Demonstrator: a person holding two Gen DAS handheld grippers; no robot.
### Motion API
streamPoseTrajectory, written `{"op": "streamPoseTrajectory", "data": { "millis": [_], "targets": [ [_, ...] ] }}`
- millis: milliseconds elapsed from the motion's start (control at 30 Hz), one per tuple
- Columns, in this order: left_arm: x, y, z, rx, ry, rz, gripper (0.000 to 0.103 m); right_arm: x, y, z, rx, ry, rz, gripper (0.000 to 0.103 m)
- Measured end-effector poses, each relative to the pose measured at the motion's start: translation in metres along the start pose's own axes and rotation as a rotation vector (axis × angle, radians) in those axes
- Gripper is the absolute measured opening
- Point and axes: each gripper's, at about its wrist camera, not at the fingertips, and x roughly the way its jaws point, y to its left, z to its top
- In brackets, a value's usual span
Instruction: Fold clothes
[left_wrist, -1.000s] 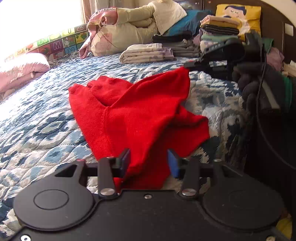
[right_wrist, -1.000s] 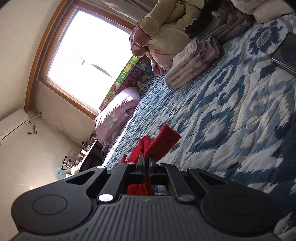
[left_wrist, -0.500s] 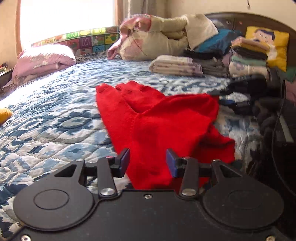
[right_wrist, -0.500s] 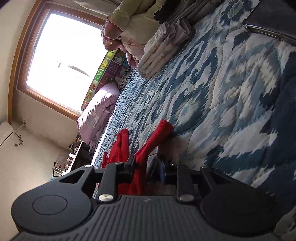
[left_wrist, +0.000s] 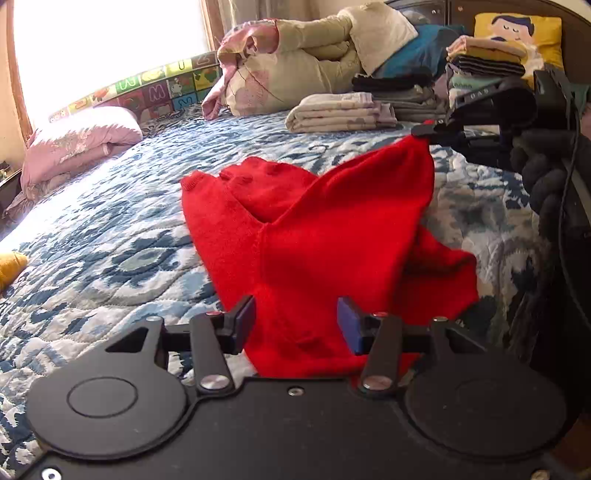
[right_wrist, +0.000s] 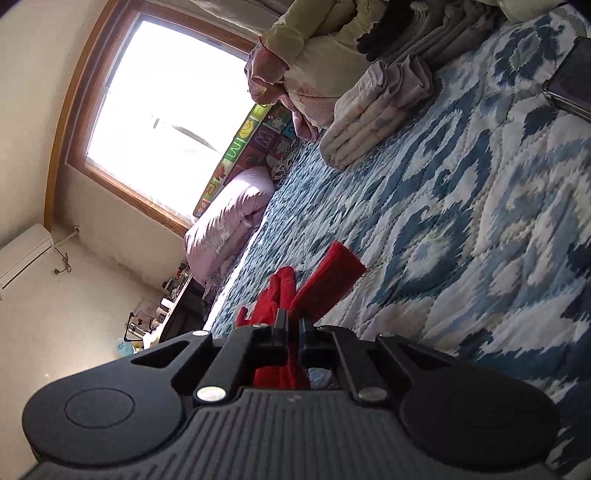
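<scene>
Left wrist view: red garment (left_wrist: 332, 236) lies mid-bed on blue quilt (left_wrist: 110, 258); left gripper (left_wrist: 296, 325) wide, garment's near edge between its fingers, ungripped; right gripper (right_wrist: 292, 332) pinches a far-right corner, lifted; risk: thin pinch slips, fold collapses.

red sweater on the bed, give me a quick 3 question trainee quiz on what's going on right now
1. True or false: the left tool is shut on the sweater.
2. Which tool holds a corner of the sweater up off the quilt? A) left B) right C) neither
3. Fill in: the folded stacks lie ____ the sweater, toward the headboard.

Key
1. False: its jaws stand apart, with red cloth showing between them.
2. B: the right tool is clamped on red cloth; the left wrist view shows that corner raised.
3. beyond
</scene>
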Motion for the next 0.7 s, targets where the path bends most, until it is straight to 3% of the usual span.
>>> {"op": "streamPoseTrajectory", "data": {
  "millis": [100,200,333,400,600,700],
  "targets": [
    [0.003,0.016,0.017,-0.089,-0.039,-0.023,0.049,-0.002,0.002,0.004,0.005,0.007,0.031,0.008],
    [0.025,0.035,0.046,-0.117,-0.062,-0.007,0.054,0.004,-0.002,0.006,0.022,0.03,0.023,0.009],
    [0.068,0.057,0.084,-0.06,-0.068,0.107,0.051,0.014,-0.005,0.004,0.035,0.053,0.009,0.009],
    [0.096,0.076,0.101,-0.076,-0.043,0.126,0.032,0.018,-0.007,0.001,0.036,0.066,-0.001,0.01],
    [0.172,0.106,0.125,-0.118,0.042,0.076,0.029,0.026,-0.015,0.0,0.076,0.087,-0.006,0.01],
    [0.212,0.113,0.118,-0.112,0.188,0.074,0.028,0.026,-0.015,-0.001,0.082,0.09,0.002,0.01]
  ]
}}
